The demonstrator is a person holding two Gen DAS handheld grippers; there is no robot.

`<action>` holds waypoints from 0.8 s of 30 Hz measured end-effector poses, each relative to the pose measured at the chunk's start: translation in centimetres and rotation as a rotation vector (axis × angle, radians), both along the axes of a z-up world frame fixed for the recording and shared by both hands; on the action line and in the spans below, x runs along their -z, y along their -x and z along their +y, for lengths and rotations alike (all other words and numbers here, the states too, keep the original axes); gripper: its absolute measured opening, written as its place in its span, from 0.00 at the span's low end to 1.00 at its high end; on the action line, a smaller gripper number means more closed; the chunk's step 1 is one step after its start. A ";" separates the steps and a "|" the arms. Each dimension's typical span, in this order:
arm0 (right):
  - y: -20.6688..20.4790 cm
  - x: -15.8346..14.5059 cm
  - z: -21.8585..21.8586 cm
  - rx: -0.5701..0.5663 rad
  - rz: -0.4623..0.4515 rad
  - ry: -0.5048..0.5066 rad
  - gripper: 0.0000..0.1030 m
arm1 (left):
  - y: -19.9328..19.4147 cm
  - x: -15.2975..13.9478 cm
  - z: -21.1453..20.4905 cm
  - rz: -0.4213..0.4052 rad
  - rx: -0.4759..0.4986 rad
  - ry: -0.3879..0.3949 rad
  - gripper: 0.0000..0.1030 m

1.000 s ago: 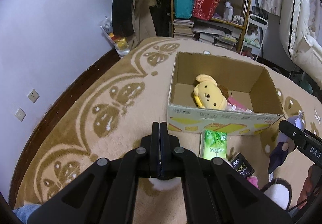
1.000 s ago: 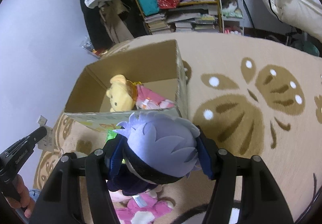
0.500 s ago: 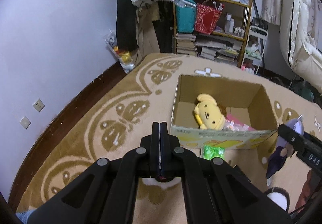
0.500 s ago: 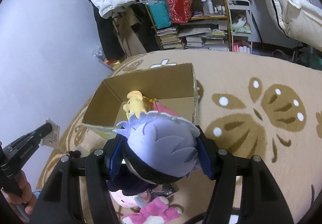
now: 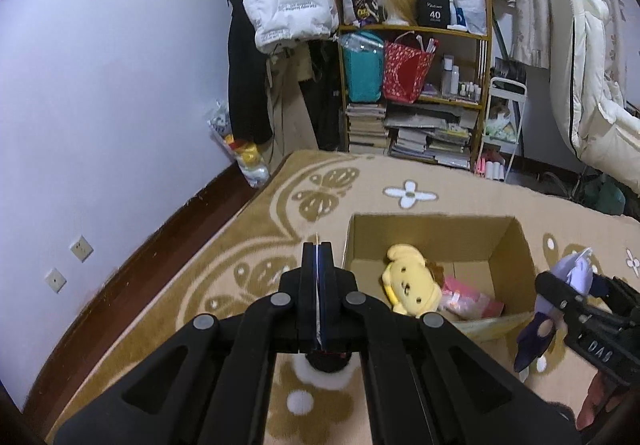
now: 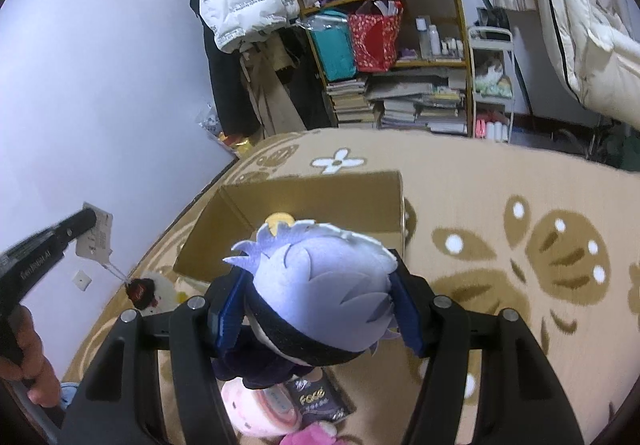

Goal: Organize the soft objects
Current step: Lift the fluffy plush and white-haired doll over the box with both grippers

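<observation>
Pink plush under right gripper only

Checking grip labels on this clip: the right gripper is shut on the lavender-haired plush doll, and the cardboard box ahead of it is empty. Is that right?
Not quite. The right gripper is shut on the lavender-haired plush doll, but the cardboard box is not empty: a yellow plush dog and a pink item lie inside it. The left wrist view shows this.
</observation>
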State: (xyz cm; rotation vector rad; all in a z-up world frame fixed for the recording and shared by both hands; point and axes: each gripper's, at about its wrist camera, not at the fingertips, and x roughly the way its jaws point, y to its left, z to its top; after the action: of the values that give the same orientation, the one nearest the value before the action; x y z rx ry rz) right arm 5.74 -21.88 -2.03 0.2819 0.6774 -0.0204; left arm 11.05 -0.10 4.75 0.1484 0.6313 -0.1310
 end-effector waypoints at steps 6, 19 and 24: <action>-1.3 -0.3 0.3 -0.019 -0.010 0.012 0.65 | -1.8 -0.9 -0.8 -0.014 0.016 0.014 0.00; -4.6 -0.3 1.2 -0.036 -0.028 0.070 0.65 | -5.9 -5.1 -3.4 -0.101 0.046 0.070 0.00; -6.1 0.4 0.4 -0.023 -0.019 0.080 0.65 | -7.5 -1.6 -5.1 -0.031 0.070 0.045 0.00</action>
State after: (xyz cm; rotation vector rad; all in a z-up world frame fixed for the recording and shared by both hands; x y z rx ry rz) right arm 11.87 -21.46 -2.43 0.1974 0.6595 -0.0226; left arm 18.51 -5.22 6.35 0.1293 0.5925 -0.2098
